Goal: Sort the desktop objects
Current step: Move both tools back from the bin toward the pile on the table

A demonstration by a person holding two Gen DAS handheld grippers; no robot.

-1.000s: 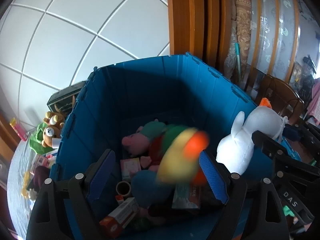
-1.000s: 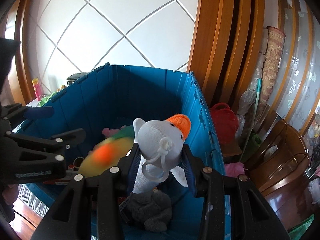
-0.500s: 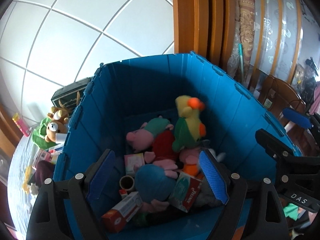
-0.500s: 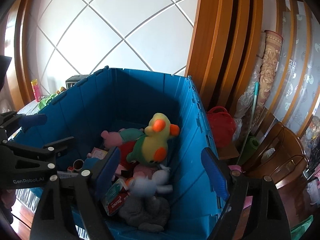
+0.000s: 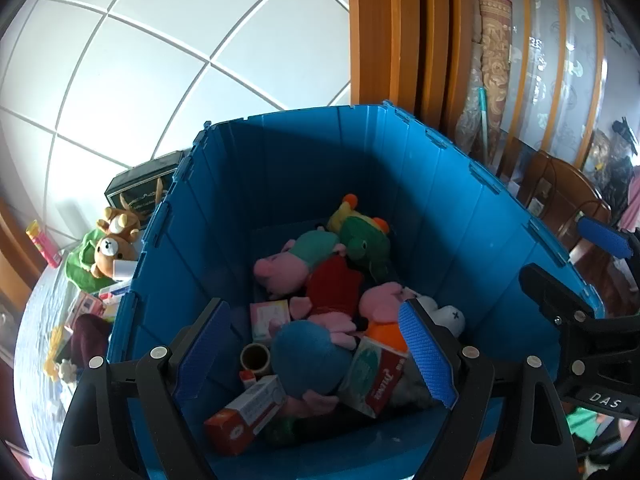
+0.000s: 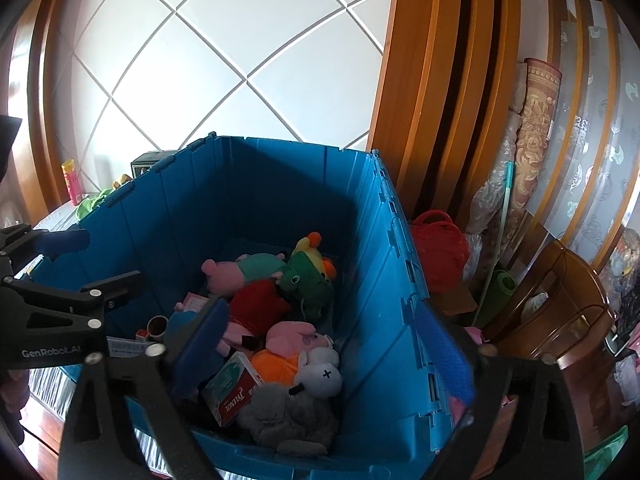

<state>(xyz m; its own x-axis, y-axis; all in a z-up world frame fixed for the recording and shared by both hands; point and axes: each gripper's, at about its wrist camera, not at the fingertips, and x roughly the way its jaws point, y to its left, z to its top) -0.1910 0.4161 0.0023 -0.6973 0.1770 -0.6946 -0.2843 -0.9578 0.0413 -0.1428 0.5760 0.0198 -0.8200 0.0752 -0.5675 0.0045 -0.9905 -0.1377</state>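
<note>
Crate (image 5: 460, 208), blue and roomy, sits just ahead of both grippers, already holding plush toys (image 5: 304, 260) and boxes (image 5: 244, 412). Left gripper (image 5: 316, 356) and right gripper (image 6: 320, 356) hang spread wide, carrying nothing. Left of the crate, a teddy bear (image 5: 106, 254) awaits sorting.

We look down from our left wrist, close above the blue bin (image 5: 304, 184), facing the far wall, our right wrist sits further right, both sharing the bin's toys (image 6: 260, 304).
</note>
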